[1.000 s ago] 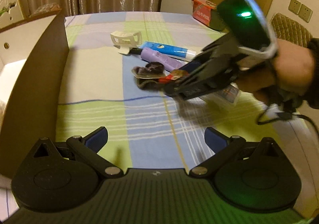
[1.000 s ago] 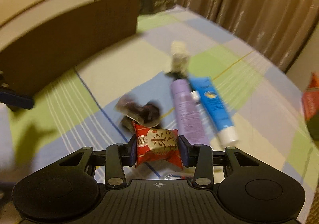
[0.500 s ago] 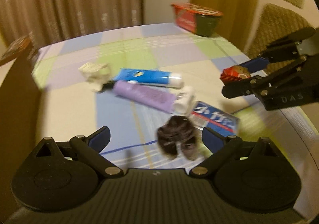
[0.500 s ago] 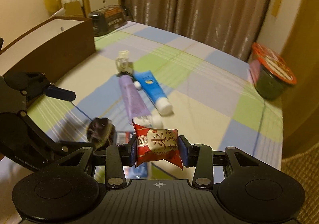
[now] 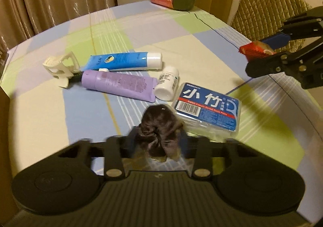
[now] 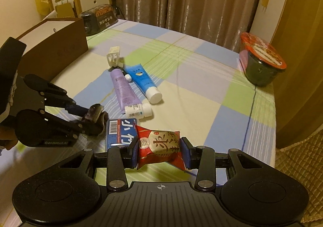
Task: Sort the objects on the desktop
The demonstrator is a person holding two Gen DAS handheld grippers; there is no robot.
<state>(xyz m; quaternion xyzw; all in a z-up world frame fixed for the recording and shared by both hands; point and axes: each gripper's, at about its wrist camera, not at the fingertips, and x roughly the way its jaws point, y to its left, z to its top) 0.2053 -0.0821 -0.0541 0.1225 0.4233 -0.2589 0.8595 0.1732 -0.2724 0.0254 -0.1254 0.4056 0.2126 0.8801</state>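
Left gripper (image 5: 158,142): fingers clenched on a dark brown hair scrunchie (image 5: 159,126), low over the table (image 5: 60,109), just beside the floss box.
Right gripper (image 6: 160,149): fingers clamped on a red snack packet (image 6: 159,146), held above the table's near edge.
Floss box (image 5: 210,106): blue label, flat on the table.
Tubes: purple tube (image 5: 119,83) and blue tube (image 5: 125,61) lie side by side.
White bottle (image 5: 167,83): on its side, touching the purple tube's end.
Brown box (image 6: 54,45): far left of the table.

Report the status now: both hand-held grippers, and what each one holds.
Left hand-held gripper shut on dark hair tie. Right hand-held gripper shut on red snack packet, off the table. Floss box close beside hair tie.
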